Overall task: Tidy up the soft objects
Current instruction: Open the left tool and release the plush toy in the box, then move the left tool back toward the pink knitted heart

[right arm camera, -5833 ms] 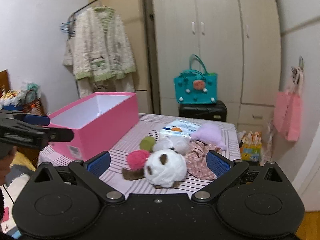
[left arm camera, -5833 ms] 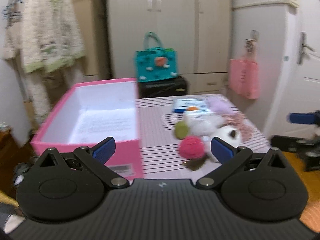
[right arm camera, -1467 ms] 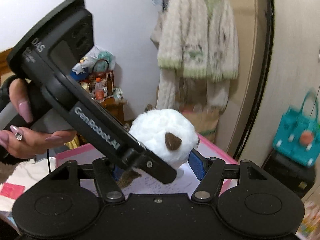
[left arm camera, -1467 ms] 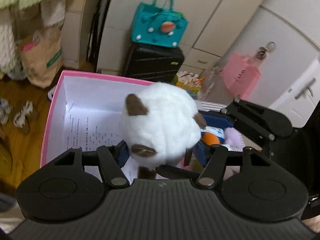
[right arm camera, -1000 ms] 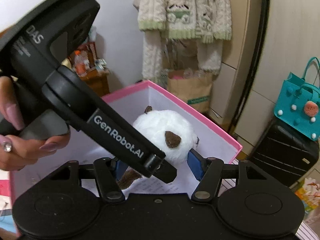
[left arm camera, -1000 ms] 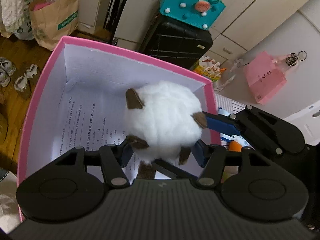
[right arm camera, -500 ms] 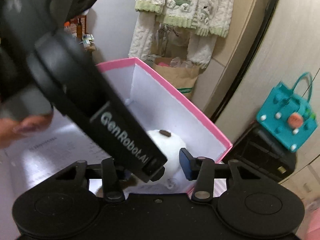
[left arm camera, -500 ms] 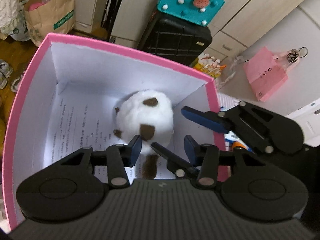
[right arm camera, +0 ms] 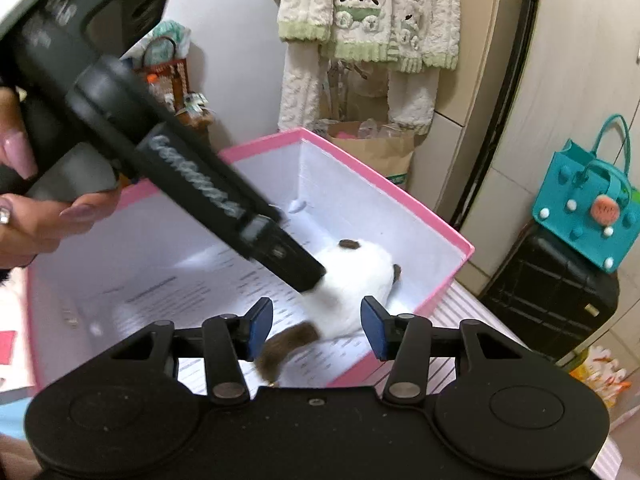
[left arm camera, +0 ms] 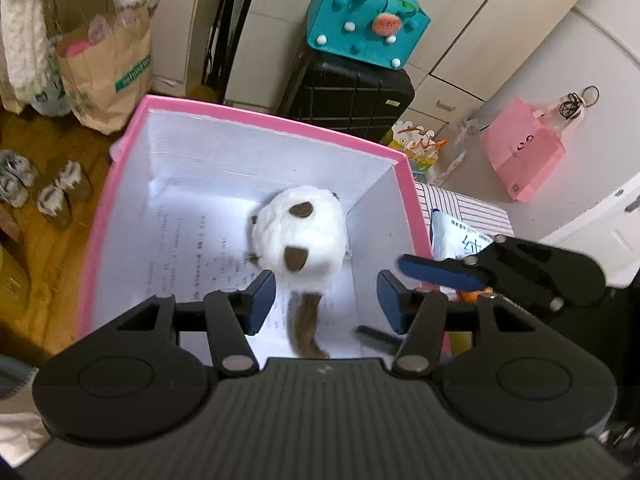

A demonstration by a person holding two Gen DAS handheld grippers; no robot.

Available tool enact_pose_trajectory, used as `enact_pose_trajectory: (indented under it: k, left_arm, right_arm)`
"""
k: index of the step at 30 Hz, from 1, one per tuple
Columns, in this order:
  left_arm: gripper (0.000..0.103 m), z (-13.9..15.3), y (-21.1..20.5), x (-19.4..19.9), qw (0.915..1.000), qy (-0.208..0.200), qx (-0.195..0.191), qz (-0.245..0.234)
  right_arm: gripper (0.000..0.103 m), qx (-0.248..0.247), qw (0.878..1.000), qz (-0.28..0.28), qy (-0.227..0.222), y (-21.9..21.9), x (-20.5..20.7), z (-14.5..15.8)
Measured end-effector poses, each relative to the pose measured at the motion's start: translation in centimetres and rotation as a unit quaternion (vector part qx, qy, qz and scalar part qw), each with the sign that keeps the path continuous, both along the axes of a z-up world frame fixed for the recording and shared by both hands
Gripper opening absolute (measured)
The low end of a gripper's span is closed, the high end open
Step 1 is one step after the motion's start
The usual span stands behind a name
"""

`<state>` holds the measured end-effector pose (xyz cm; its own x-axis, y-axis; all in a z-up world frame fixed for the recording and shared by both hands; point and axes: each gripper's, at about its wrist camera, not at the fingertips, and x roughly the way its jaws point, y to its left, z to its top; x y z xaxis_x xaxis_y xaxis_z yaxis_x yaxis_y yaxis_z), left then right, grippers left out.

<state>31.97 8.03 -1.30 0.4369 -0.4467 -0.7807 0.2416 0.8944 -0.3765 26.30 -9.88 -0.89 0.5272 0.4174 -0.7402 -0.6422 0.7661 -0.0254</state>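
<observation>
Inside the pink box [left arm camera: 256, 120], near its far right corner, the white plush toy [left arm camera: 300, 232] lies on the printed paper that lines the bottom; its brown tail points back toward the cameras; it rests free, and nothing presses on it. Above it the left gripper [left arm camera: 326, 300] hangs with its jaws partly apart, having just been opening, and between the blue pads there is only air, since the toy is lower down on the box floor; the right gripper [right arm camera: 316, 328] has also just been opening its jaws a little, and they too are partly apart and hold nothing. Both tools point steeply down into the box, which I judge is because the two were needed together to carry a round, soft body that one narrow pair of jaws would squash or lose. On the striped table [left arm camera: 460, 204] beside the box a blue and white packet [left arm camera: 456, 232] shows, partly hidden behind the right gripper; I think the other soft things are waiting there, so the next move probably calls for going back to that side.
</observation>
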Motion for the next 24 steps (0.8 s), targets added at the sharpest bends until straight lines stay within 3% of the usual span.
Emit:
enact_pose_trajectory:
  k: [6, 10, 24]
  left_arm:
    - [0.061, 2.3, 0.2, -3.7, 0.9993, -0.027, 0.021, -0.017]
    - [0.066, 3.5, 0.2, -6.4, 0.9987, -0.028, 0.013, -0.042]
    - [0.074, 9.1, 0.3, -15.3, 0.991, -0.084, 0.071, -0.076]
  right_arm:
    - [0.054, 0.04, 0.999, -0.011, 0.03, -1.7, -2.0, 2.1]
    - [0.054, 0.04, 0.999, -0.009, 0.02, -1.7, -4.3, 3.4]
    - [0.054, 0.07, 0.997, 0.014, 0.011, -3.7, -10.8, 9.0]
